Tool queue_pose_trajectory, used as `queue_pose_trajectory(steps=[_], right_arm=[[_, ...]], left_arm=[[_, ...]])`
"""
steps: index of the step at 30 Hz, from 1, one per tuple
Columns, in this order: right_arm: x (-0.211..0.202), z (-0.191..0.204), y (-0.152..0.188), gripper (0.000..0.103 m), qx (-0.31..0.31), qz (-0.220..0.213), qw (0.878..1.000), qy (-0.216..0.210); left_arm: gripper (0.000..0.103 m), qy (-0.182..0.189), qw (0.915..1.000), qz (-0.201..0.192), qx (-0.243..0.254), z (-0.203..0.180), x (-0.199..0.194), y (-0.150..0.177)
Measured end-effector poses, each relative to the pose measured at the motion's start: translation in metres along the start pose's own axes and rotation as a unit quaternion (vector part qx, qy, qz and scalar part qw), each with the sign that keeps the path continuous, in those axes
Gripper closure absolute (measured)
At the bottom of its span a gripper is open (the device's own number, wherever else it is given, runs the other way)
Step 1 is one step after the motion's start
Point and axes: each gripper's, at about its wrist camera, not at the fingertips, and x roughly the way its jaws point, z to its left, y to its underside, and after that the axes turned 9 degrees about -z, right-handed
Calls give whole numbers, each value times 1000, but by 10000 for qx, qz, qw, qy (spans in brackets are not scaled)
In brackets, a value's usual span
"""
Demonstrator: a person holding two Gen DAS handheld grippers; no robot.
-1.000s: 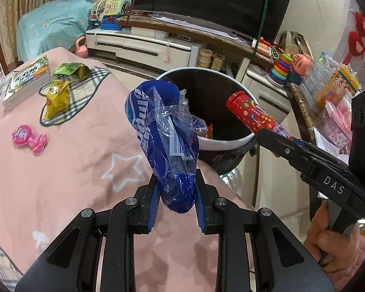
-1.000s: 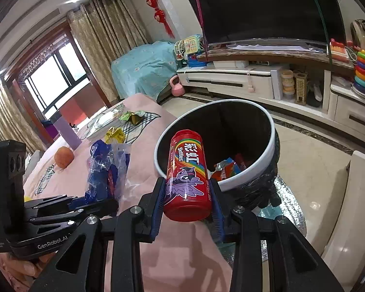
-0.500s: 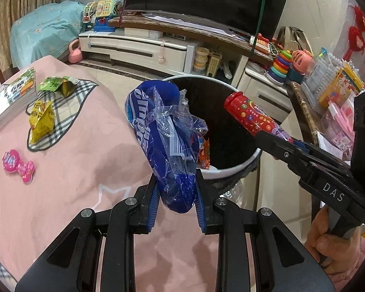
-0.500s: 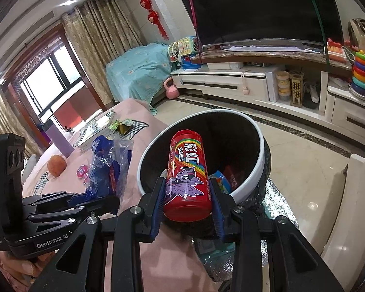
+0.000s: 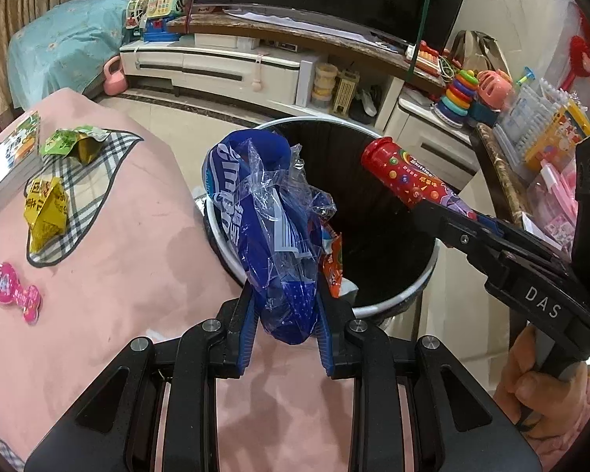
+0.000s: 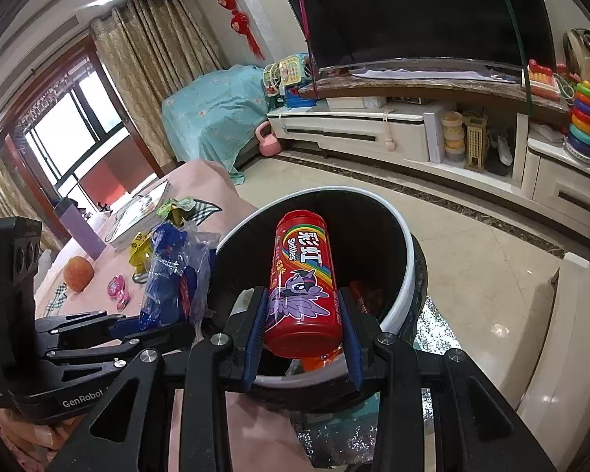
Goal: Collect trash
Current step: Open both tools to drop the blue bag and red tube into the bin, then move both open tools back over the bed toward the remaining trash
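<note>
On the pink surface at far left lie a pink toy, a yellow wrapper and a green wrapper. The left hand-held gripper is clamped on a crumpled blue plastic bag at the trash bin's near rim. Further right, the right hand-held gripper grips a red Skittles can, held over the bin's dark opening, wrappers visible inside

Pink-clothed table: yellow crumpled wrapper, green wrapper, pink bone-shaped packet, book stack along far-left edge.
</note>
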Motion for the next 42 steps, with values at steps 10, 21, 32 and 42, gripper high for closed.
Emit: queue_pose_trajectory(steps=[10,21,32,42], right_arm=[[15,-9,-6,68,39,143,9999,35],[27,-14,-13,67,30,220,9997,60],[18,-14,-10,51,177,75,9998,-20],[2,6,3,12,325,-79,9989,-319]], left_arm=[[77,-13,9999,101,35,-1,13,-7],[58,-16,9999,98,86,-3,20,-9],[32,-194,9992,-165,-312,22,-6,10],[32,-439,9936,-273,-1002,63,-37,54]])
